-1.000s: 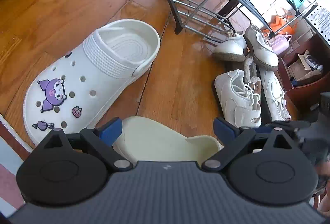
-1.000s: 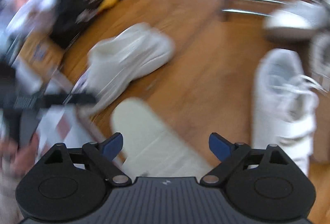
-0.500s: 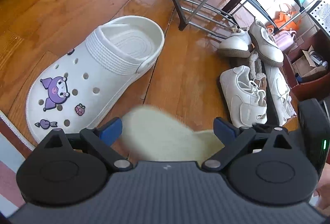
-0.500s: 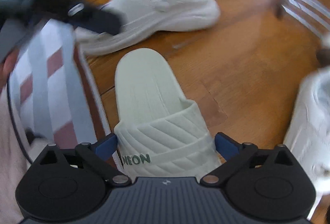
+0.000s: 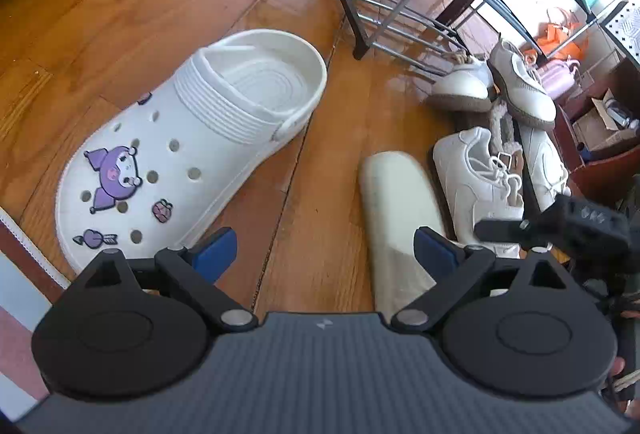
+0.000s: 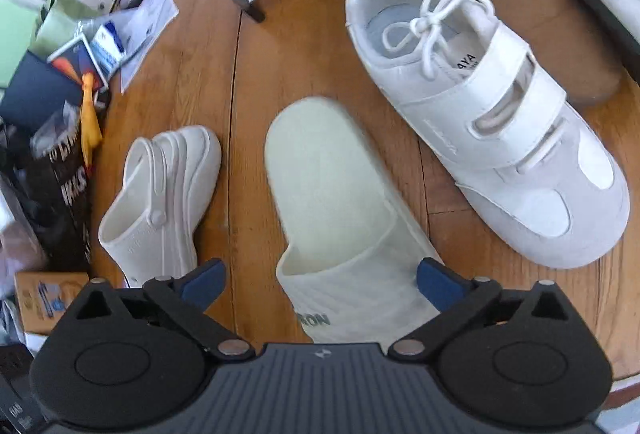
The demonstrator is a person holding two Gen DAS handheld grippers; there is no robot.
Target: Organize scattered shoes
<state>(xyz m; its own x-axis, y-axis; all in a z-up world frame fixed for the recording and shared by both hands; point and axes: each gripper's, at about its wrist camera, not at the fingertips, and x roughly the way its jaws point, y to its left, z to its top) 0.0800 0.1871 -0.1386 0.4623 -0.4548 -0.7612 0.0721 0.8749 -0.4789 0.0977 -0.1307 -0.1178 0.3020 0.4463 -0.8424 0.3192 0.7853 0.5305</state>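
The right claw (image 6: pixel 318 284) points down at a wooden floor (image 6: pixel 200 74), its jaws opening wide. A pale cream slide sandal (image 6: pixel 340 218) lies on the floor between its blue fingertips (image 6: pixel 438 284), strap end nearest the claw. The right pad sits just beside the strap; whether it touches is unclear, and the left pad stands clear of it. To the right of the sandal, close by, lies a white strap sneaker (image 6: pixel 492 122) with laces. To the left lies a white clog (image 6: pixel 160 202) on its side. Beyond the sneaker sit a fleece-lined tan shoe (image 6: pixel 540 18) and more white shoes. At the far left is a heap of papers and bags (image 6: pixel 80 46).

The left claw (image 5: pixel 326 252) is released and empty, hovering over bare floor. Seen from it, the clog (image 5: pixel 192 150), decorated with purple charms, lies near left, and the sandal (image 5: pixel 396 218) near right, beside the sneaker (image 5: pixel 480 186). Part of the right claw (image 5: pixel 560 226) shows at the right edge. A metal shoe rack (image 5: pixel 404 22) stands far right, with two white shoes (image 5: pixel 496 86) beside its foot.
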